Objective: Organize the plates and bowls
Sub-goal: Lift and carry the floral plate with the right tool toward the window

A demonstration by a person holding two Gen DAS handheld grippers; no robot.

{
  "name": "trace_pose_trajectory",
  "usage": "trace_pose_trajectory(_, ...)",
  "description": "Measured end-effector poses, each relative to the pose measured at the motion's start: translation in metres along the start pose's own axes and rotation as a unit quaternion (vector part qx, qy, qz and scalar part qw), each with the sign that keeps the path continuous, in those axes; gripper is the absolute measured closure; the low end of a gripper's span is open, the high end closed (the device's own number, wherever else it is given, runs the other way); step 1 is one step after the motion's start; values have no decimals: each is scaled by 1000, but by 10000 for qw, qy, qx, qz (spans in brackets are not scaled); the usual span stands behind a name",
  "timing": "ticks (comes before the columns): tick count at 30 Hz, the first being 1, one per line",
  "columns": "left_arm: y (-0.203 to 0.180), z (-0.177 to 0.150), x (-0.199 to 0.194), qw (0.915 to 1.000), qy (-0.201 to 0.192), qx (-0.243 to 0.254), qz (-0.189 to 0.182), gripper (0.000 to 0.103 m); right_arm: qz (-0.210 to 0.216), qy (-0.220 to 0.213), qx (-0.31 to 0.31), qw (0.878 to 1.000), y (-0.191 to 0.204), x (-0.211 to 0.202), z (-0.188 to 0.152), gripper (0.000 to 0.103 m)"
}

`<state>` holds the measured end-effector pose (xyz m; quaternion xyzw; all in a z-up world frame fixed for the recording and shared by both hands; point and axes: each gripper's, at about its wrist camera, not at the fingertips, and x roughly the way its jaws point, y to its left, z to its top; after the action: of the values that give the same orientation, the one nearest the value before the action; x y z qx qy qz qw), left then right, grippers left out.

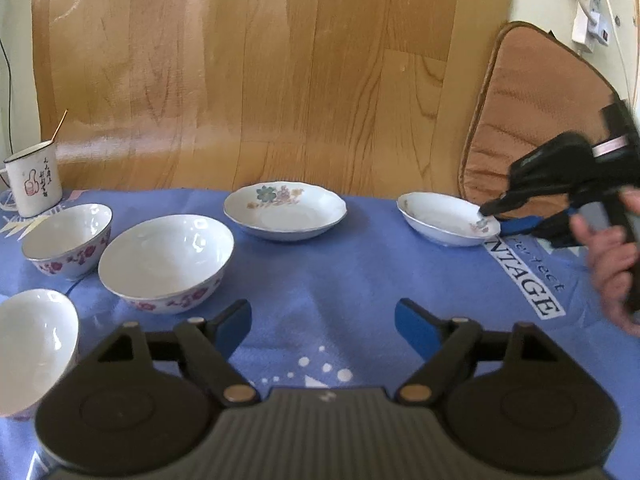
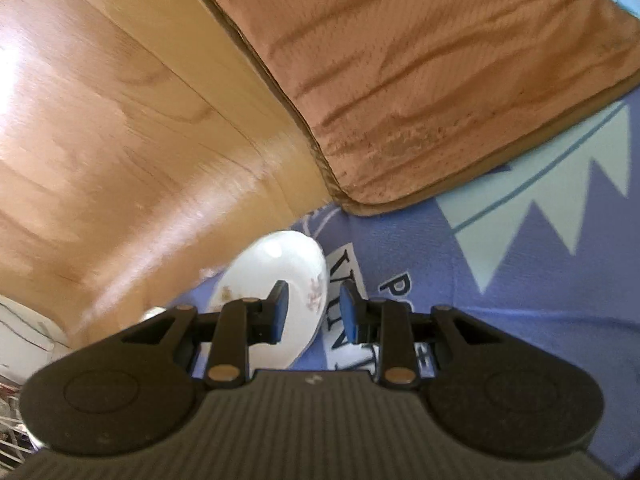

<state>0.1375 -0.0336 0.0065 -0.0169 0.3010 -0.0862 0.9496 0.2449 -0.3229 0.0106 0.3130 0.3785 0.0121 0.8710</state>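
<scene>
left tool (image 1: 323, 320): gaping wide, gripping nothing, hovering over counter (image 1: 360, 280) | right tool (image 2: 313, 309): narrowed, straddling small plate (image 2: 276, 276) rim, pads not pressing

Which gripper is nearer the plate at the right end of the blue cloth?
Right. The right gripper straddles the right-hand plate's rim, one finger over its inside, one outside. The left gripper hangs open over bare blue cloth, well short of it.

Bright daylight, glare on the wooden floor (image 2: 80, 128), fisheye-bent blurry edges.
</scene>
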Motion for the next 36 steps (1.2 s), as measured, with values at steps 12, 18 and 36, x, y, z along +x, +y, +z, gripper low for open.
trace_pose_trajectory(12, 14, 2, -7, 9985, -114, -366, -378, 23, 123, 407, -179, 9989, 2, -51, -41, 95)
trace_pose_trajectory(18, 7, -3, -18, 9944, 255, -461, -912, 26, 564, 969, -185, 9935, -14, -112, -92, 95)
trace_pose_trajectory(36, -25, -23, -47, 9764, 1546, -567, -1401, 90, 910, 1139, -337, 9887, -32, -142, -151, 95)
